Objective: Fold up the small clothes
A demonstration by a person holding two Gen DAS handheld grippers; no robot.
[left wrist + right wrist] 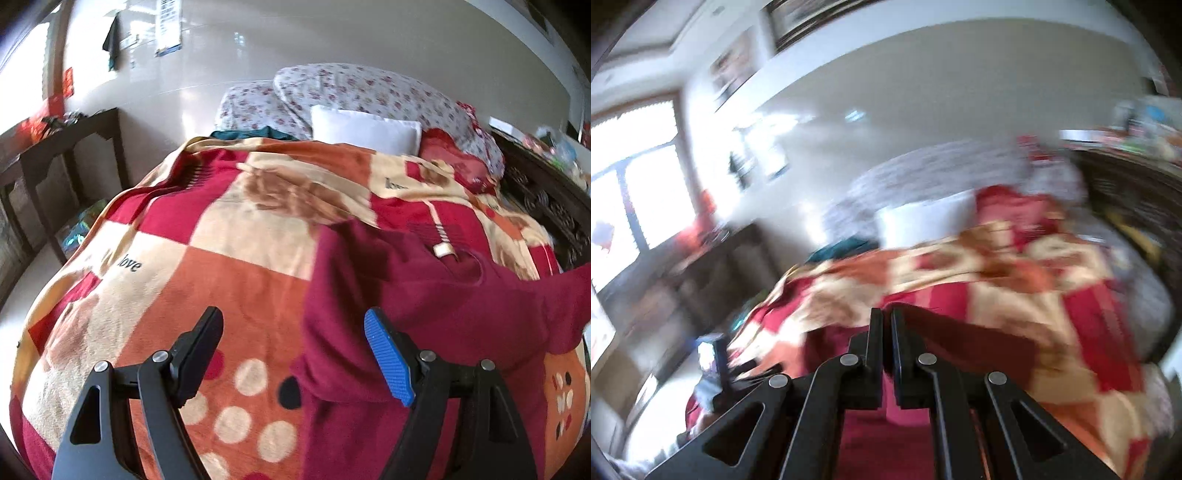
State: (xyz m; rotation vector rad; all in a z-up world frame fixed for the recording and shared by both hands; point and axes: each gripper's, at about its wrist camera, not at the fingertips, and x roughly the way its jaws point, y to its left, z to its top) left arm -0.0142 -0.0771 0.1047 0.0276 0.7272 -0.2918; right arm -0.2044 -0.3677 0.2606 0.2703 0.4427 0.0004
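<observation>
A maroon garment (424,295) with a small white label lies on the patterned blanket (229,236) at the right of the left wrist view. Its right end is lifted off the bed. My left gripper (295,332) is open and empty, hovering over the garment's left edge. In the blurred right wrist view my right gripper (886,321) is shut on the maroon garment (960,343), which hangs from its tips above the blanket (1015,266).
Floral pillows (354,88) and a white pillow (365,127) lie at the bed's far end. A dark wooden table (62,155) stands left of the bed. A carved dark headboard or cabinet (554,210) runs along the right.
</observation>
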